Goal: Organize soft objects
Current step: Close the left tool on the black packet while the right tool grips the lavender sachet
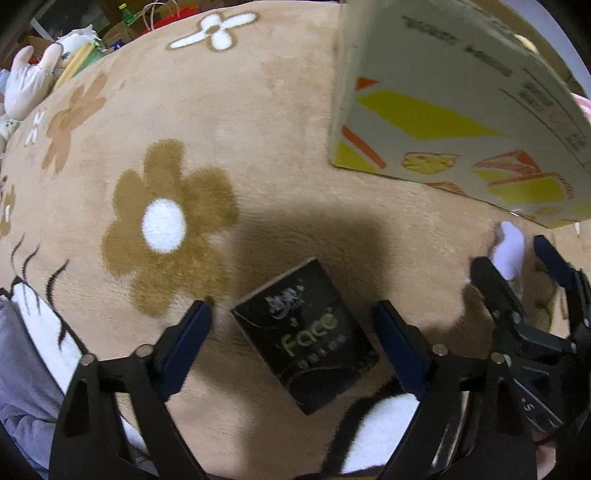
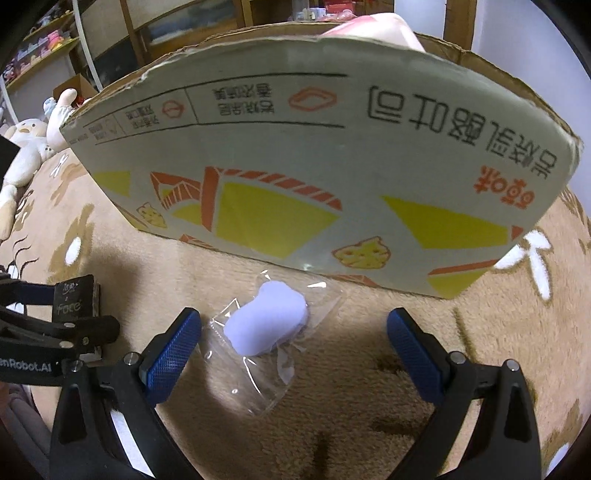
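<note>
Now both grippers hang low over a tan blanket (image 1: 280, 122) printed with brown and white flowers. The left gripper (image 1: 293, 325) is spread wide, its blue-padded fingers (image 1: 188, 339) on either side of a black pack (image 1: 306, 339) marked "Face", which lies flat on the blanket. Neither pad touches the pack; a strip of blanket shows on each side.

The right gripper (image 2: 293, 334) is likewise released, jaws wide apart. Between them lies a pale lilac pad (image 2: 267, 319) in a clear wrapper (image 2: 258, 384), resting on the blanket and touched by neither finger. From the left wrist view the right gripper (image 1: 517, 258) shows at the right edge, with the lilac pad (image 1: 509, 251) between its tips.

Just beyond the lilac pad stands a cardboard box (image 2: 314, 155), grey with yellow and orange shapes and upside-down print on its side. Something pink and white (image 2: 373, 26) shows above its torn top edge. The black pack (image 2: 75, 299) sits to the left of the lilac pad, apart from it, with the left gripper's arm partly covering it.

White plush toys (image 2: 26, 147) lie at the far left edge of the blanket, with shelves (image 2: 40, 40) behind them.
</note>
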